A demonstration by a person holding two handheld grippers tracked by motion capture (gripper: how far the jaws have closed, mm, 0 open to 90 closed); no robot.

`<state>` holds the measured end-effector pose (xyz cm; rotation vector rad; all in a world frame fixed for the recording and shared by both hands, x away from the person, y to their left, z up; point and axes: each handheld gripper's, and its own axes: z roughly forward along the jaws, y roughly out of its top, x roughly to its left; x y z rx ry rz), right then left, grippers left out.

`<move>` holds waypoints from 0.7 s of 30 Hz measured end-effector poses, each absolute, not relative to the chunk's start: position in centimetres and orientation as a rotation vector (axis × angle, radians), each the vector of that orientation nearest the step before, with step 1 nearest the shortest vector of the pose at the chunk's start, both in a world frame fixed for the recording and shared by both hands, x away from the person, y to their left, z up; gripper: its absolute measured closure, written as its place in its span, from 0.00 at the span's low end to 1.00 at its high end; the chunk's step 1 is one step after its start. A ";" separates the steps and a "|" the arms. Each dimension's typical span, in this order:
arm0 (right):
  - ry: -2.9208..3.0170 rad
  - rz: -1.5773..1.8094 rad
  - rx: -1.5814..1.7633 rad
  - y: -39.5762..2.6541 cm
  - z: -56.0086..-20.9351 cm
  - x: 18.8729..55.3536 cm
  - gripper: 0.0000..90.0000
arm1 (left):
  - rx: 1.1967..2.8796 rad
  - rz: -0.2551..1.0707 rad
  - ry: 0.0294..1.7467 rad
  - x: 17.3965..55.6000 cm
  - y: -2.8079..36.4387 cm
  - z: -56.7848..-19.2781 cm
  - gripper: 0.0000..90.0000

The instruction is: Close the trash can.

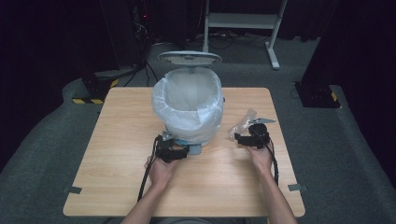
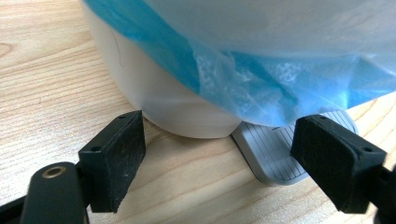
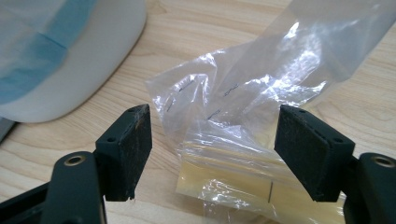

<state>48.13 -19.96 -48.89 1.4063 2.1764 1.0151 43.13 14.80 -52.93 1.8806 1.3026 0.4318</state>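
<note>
A white pedal bin lined with a pale blue bag stands mid-table, its lid raised. My left gripper rests at its base, open, its jaws on either side of the grey foot pedal below the bin wall. A crumpled clear plastic wrapper lies on the wood to the bin's right. My right gripper stands open with its jaws on either side of the wrapper, and the pads do not press on it.
The wooden table has bare room at left and front. The bin wall is close on the left of the right gripper view. A white desk frame and black cases stand on the grey floor beyond.
</note>
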 end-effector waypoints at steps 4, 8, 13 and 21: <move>2.188 0.976 1.394 -19.5 -49.4 48.4 0.31 | 1.881 0.432 1.303 43.1 14.8 -52.9 0.20; 2.207 0.926 1.402 -19.3 -50.1 48.8 0.31 | 1.882 0.432 1.302 43.1 14.8 -52.9 0.20; 2.240 0.886 1.408 -19.4 -50.9 49.2 0.32 | 1.882 0.432 1.302 43.1 14.8 -52.9 0.20; 2.271 0.852 1.413 -19.4 -51.3 49.3 0.37 | 1.881 0.431 1.302 43.1 14.8 -52.9 0.20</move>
